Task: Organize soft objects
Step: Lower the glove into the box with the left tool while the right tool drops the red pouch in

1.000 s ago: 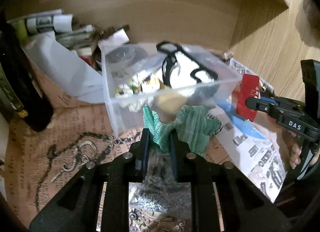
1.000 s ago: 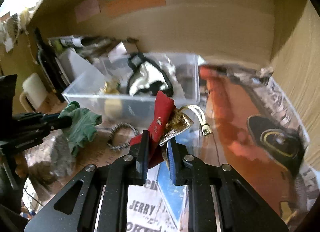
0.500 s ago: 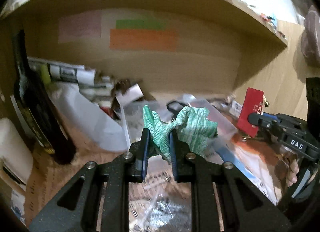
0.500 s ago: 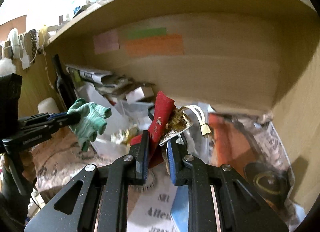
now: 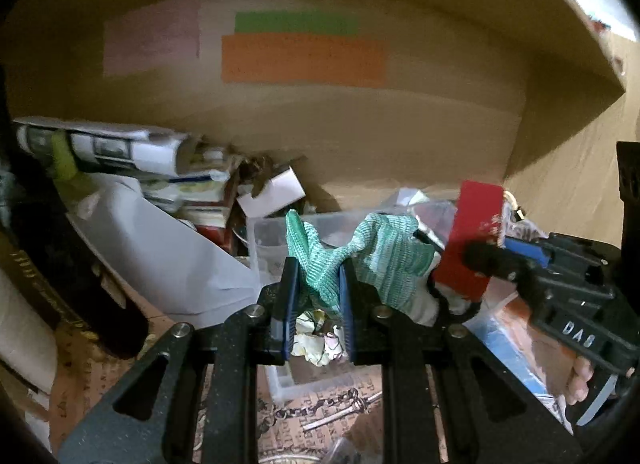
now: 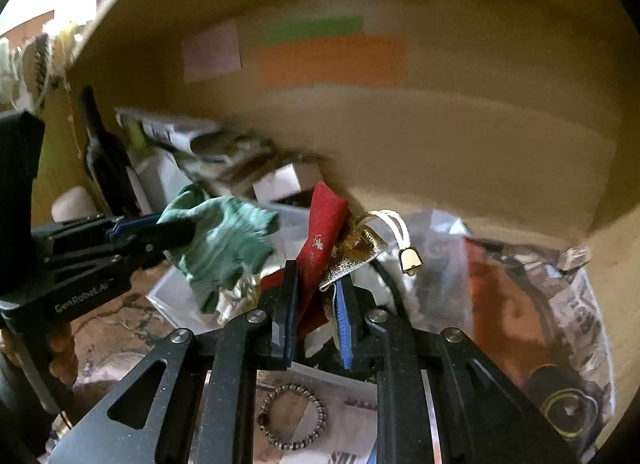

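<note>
The left gripper [image 5: 318,296] pinches a crumpled green knit cloth [image 5: 360,260], bunched above its fingertips. The right gripper [image 6: 316,300] clamps a red pouch [image 6: 320,240] and gold pouch [image 6: 356,252], both over the clear bin [image 5: 272,232].

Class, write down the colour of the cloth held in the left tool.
Green, with paler streaks: the cloth shows best in the left wrist view.

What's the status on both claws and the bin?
Left claw shut on green cloth. Right claw shut on red pouch plus gold pouch. Both above clear bin; nothing blocking it.
</note>
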